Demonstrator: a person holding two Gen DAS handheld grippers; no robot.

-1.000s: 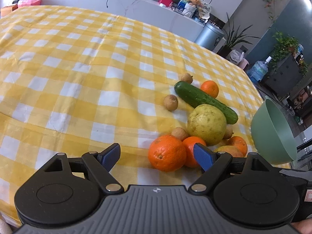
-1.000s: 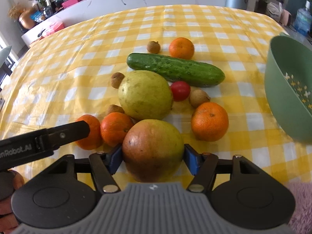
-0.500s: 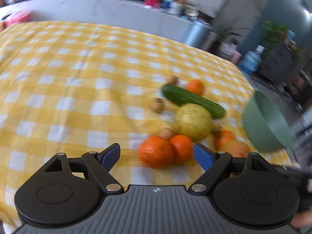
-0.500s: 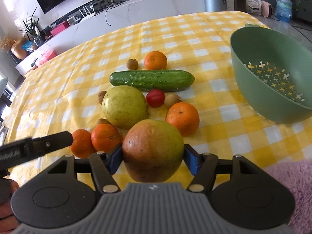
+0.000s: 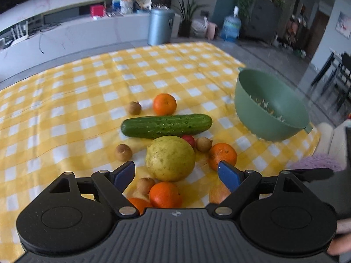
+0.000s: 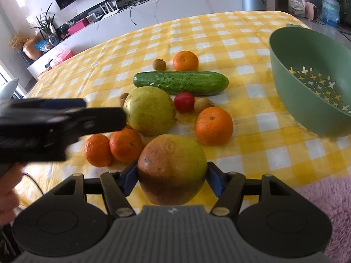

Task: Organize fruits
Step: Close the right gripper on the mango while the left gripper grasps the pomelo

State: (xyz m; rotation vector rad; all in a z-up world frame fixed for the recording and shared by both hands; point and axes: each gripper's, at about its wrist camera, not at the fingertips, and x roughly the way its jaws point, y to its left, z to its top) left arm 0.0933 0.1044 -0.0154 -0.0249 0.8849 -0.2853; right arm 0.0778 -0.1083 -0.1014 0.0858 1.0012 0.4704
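Left wrist view first: the left gripper (image 5: 176, 173) has its blue-padded jaws spread wide with nothing pinched, hanging over the fruit pile on the yellow-and-white checked tablecloth (image 5: 65, 100). Taking the long dark green cucumber (image 5: 166, 125) as the landmark, a big round yellow-green pear-like fruit (image 5: 170, 158) sits just in front of it, a round orange mandarin (image 5: 164, 103) and a small brown longan (image 5: 134, 107) sit just behind it, and the green plastic colander bowl (image 5: 269, 107) stands off to its right near the cloth's edge. Right wrist view: the right gripper (image 6: 172, 176) is pinching a large reddish-green mango-like fruit (image 6: 172, 168) between its pads, well in front of the cucumber (image 6: 181, 82). A small red tomato (image 6: 184, 102) touches the cucumber's front side, and the bowl (image 6: 307, 65) is again to its right.
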